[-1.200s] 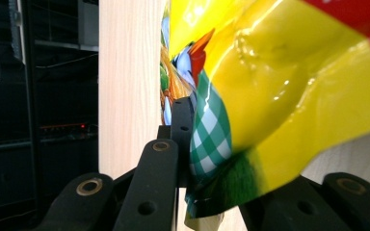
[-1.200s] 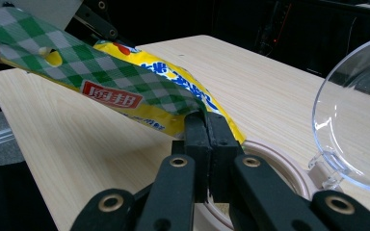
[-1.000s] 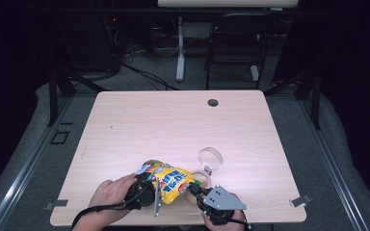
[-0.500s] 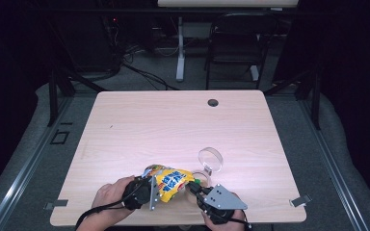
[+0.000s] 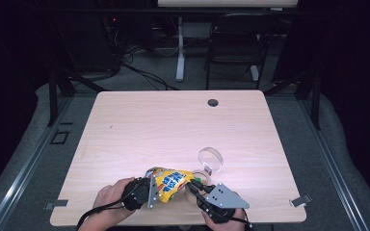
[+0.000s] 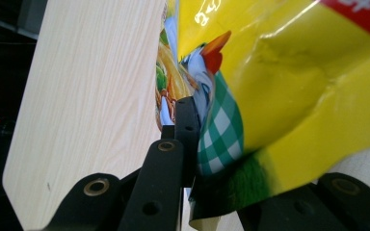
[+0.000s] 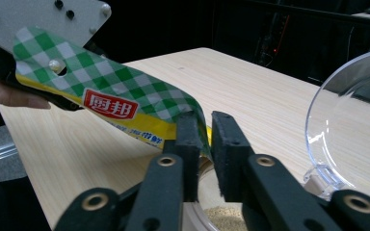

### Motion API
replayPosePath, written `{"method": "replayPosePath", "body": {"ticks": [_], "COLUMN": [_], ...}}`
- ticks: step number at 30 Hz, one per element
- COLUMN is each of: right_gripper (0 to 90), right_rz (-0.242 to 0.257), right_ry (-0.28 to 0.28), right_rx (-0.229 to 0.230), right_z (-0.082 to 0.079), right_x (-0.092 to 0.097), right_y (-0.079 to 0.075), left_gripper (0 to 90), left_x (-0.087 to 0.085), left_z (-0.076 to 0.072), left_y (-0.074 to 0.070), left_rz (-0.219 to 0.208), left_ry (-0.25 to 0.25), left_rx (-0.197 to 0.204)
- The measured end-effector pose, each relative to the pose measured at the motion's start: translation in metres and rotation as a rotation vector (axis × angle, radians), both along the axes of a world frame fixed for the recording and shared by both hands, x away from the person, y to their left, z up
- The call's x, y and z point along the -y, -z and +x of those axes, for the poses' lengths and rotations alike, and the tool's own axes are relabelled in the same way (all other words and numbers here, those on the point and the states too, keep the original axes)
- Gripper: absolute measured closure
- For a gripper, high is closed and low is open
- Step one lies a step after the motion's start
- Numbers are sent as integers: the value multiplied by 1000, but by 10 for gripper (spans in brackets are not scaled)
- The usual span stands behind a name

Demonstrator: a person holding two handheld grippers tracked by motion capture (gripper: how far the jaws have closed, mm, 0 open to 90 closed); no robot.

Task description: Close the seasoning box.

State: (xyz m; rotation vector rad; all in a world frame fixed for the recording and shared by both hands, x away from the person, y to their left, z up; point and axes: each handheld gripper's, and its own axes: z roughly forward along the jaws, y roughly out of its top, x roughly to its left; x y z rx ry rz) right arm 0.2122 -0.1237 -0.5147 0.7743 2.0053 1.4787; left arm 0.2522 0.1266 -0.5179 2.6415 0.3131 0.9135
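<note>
Two handheld grippers meet over a crinkled yellow snack bag with a green-and-white checked top edge (image 5: 171, 180), which is held just above the near edge of the pale wooden table (image 5: 164, 125), a little right of its middle. The left gripper (image 5: 150, 191), gripped by the person's left hand (image 5: 110, 199), is clenched on the bag's left end — in the left gripper view its black jaws pinch the checked and yellow film (image 6: 231, 125) tight. The right gripper (image 5: 196, 185) comes in from the near right under its grey three-cornered plate; its jaws have just been opening, and in the right gripper view the checked strip with its red label (image 7: 125, 103) passes between the two black pads, with a narrow gap showing beside it — whether they press on it cannot be told. Just beside the right gripper, on its far right, a clear round plastic lid (image 5: 210, 160) stands tilted on the tabletop. Below the right jaws a clear container with tan grains (image 7: 221, 216) is partly seen. A small dark round hole (image 5: 213, 102) sits near the table's far edge.
</note>
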Motion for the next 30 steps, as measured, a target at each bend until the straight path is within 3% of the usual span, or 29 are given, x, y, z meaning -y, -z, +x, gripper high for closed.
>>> {"method": "replayPosePath", "body": {"ticks": [10, 13, 21, 29, 30], "right_gripper": [648, 622, 611, 605, 594], "right_rz": [29, 32, 25, 19, 20], "right_ry": [7, 11, 13, 14, 17], "right_rx": [-2, -5, -9, -15, -14], "right_z": [1, 2, 2, 4, 4], "right_x": [5, 5, 5, 4, 4], "right_y": [0, 0, 1, 2, 2], "left_gripper": [850, 852, 858, 865, 869], "left_x": [-7, -8, -12, -13, -14], "left_z": [5, 6, 9, 9, 10], "left_y": [4, 5, 7, 8, 10], "left_rz": [-56, -72, -136, -144, -162], "left_ry": [-13, -15, -22, -21, -26], "left_rx": [-74, -81, -116, -124, -134]}}
